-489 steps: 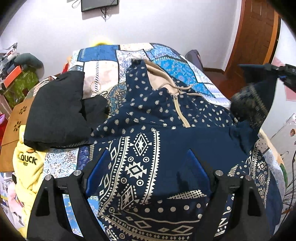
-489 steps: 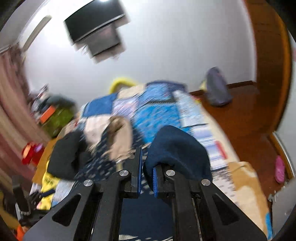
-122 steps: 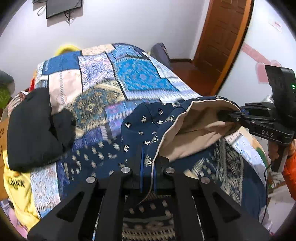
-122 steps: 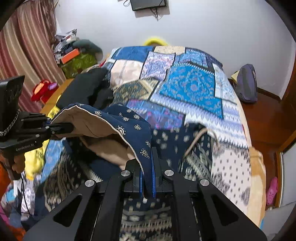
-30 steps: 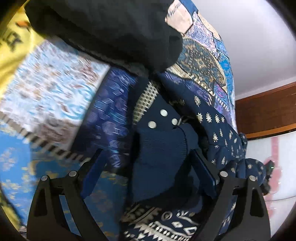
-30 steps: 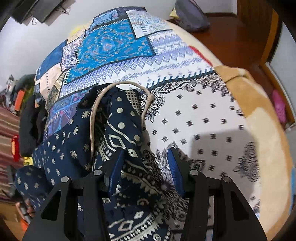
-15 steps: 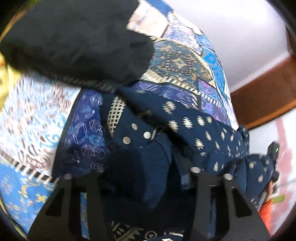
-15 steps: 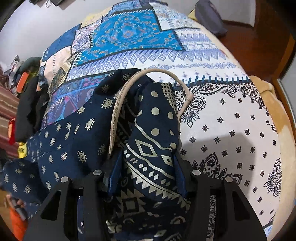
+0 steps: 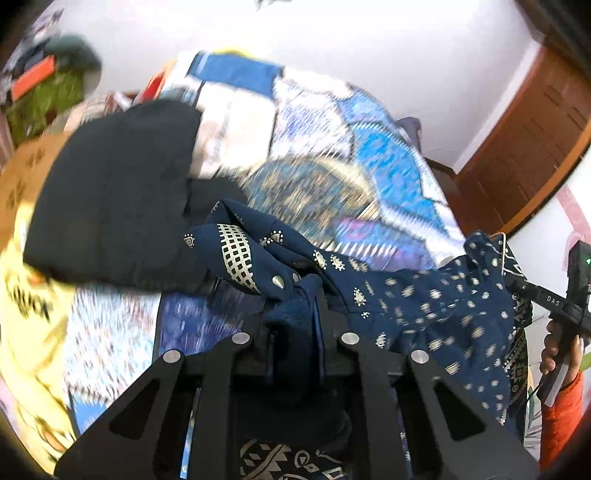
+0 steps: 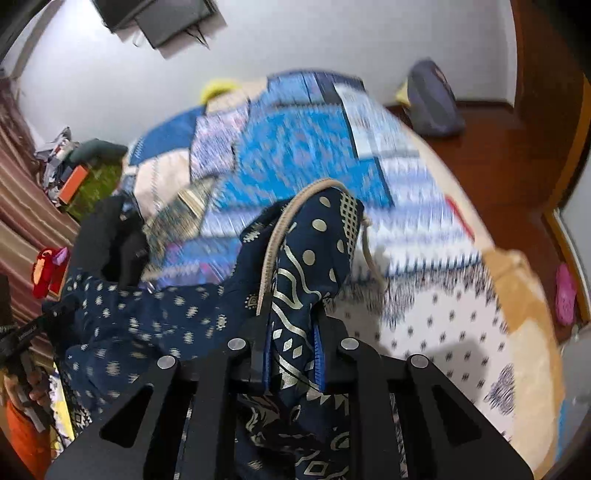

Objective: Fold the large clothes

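The left gripper (image 9: 295, 332) has its fingers closed on a bunched fold of the navy patterned hooded garment (image 9: 424, 314), and the right gripper (image 10: 291, 350) is likewise clamped on another part of the same garment (image 10: 303, 258), where a beige drawstring (image 10: 273, 251) loops up over the cloth. Between the two grips the garment hangs lifted above the near edge of the bed, whose patchwork quilt (image 10: 295, 155) in blue, white and cream is blurred in both views. In the left wrist view the right gripper's body (image 9: 554, 301) carries the white letters "DAS", held by a hand with an orange sleeve. A black garment (image 9: 110, 192) lies toward the bed's left edge, just beside the lifted navy cloth. Below it a yellow garment (image 9: 26, 306) bears dark lettering, too smeared to read with certainty. A dark screen (image 10: 159, 18) hangs on the white wall, and a grey backpack (image 10: 432, 103) sits on the wooden floor beside the bed's far right corner.
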### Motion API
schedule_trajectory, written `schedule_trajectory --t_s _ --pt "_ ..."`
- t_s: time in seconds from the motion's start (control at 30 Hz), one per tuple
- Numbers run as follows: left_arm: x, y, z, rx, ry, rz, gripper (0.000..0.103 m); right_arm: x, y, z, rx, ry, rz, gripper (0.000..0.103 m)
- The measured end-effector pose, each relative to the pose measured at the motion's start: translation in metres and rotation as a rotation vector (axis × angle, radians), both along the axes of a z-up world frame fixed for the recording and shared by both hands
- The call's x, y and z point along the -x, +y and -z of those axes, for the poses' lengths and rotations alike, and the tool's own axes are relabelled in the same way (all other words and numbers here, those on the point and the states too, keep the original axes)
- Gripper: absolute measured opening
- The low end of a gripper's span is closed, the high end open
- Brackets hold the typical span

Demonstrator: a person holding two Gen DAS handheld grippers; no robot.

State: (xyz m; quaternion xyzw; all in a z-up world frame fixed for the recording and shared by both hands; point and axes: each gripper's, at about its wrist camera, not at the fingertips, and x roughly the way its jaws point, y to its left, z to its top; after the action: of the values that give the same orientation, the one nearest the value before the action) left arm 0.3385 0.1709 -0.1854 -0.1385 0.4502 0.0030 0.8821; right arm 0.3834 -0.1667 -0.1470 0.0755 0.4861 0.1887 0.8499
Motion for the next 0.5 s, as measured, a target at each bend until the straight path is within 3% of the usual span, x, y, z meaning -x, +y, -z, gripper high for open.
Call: schedule_trajectory --t_s 0.23,0.5 --pt "-0.044 -0.015 -0.048 -0.06 -0.107 0.012 0.015 -0.028 0.009 -0.032 0.002 -0.107 0.042 0.015" --pt "-0.11 -0.006 -0.04 -0.102 -0.09 -0.018 0.015 -0.079 0.014 -0.022 0.051 -0.115 0.081 0.014"
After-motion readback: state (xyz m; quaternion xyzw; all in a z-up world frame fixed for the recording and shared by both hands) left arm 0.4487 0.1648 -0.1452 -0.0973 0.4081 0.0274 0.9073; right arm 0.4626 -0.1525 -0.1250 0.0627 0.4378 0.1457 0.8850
